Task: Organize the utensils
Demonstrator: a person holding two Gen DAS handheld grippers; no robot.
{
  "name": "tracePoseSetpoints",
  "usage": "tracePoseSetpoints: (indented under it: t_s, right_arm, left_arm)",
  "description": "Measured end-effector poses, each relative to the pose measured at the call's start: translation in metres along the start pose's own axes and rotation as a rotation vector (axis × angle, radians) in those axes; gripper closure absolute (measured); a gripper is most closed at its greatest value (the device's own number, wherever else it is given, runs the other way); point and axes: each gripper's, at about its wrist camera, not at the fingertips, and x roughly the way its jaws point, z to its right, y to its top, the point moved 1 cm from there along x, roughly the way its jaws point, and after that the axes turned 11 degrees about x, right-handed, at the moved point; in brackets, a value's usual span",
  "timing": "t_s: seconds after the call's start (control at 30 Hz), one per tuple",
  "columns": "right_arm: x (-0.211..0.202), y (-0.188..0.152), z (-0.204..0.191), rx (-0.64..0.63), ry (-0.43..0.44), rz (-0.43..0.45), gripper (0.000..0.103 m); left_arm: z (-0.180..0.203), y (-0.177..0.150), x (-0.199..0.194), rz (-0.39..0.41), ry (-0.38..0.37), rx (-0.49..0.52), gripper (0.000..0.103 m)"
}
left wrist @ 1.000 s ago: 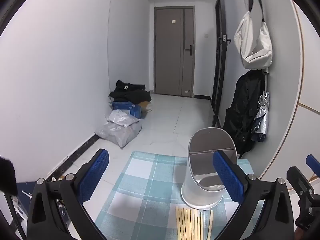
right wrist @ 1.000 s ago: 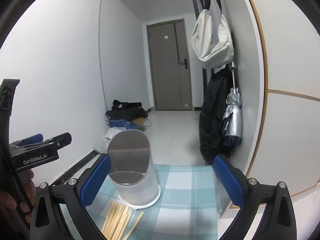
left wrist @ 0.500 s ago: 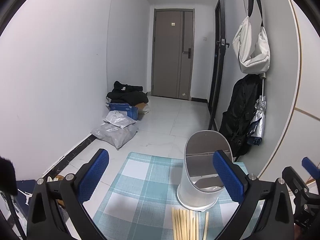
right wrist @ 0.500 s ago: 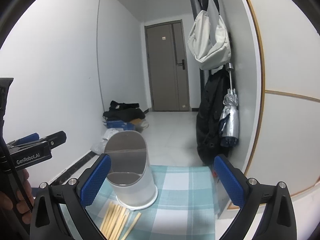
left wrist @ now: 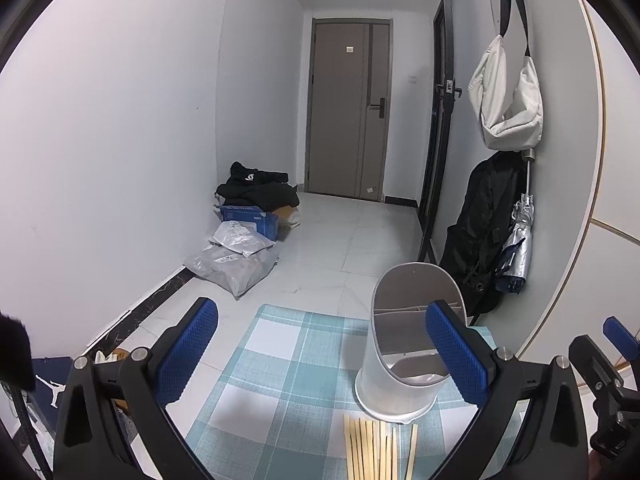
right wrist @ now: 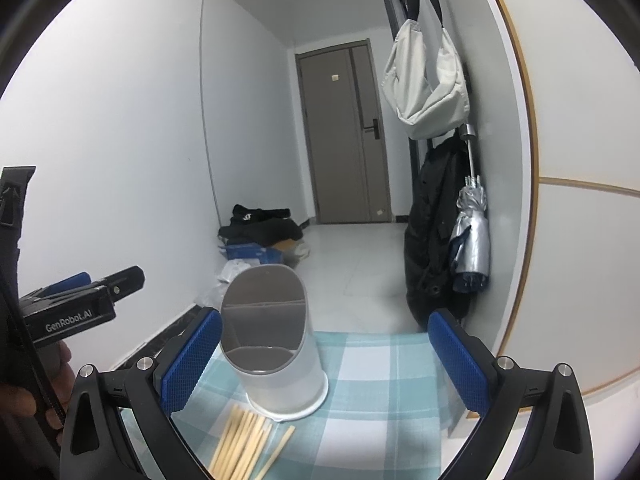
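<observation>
Checked cloth (left wrist: 280, 364), white hallway floor (left wrist: 360, 236), grey door (left wrist: 346, 112)

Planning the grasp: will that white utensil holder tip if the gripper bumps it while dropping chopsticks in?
Probably, yes. The utensil holder is tall on a small base and looks like thin plastic, and it appears empty, so likely light. On the checked cloth it may slide or topple. The chopsticks look stiff and light.

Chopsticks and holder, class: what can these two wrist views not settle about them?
- Chopsticks: left wrist view, bottom edge cuts off their near ends; the count is unclear.
- Holder: right wrist view, its own front wall hides the bottom of the compartments.
- Left gripper: right wrist view, frame edge cuts it off.
</observation>
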Motion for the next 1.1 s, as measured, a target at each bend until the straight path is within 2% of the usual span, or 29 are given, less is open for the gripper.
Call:
tracePoseSetpoints:
  t_s: [0.43, 1.1]
  right_arm:
    - [-0.002, 0.002, -0.004, -0.005, -0.011, 0.019, 0.000]
    - [0.010, -0.003, -0.004, -0.004, 0.000, -0.043, 0.000]
  left_arm:
    - [-0.003, -0.002, 0.002, -0.006, -0.010, -0.009, 0.001]
    - [-0.007, -0.003, 0.004, -0.029, -0.014, -0.018, 0.001]
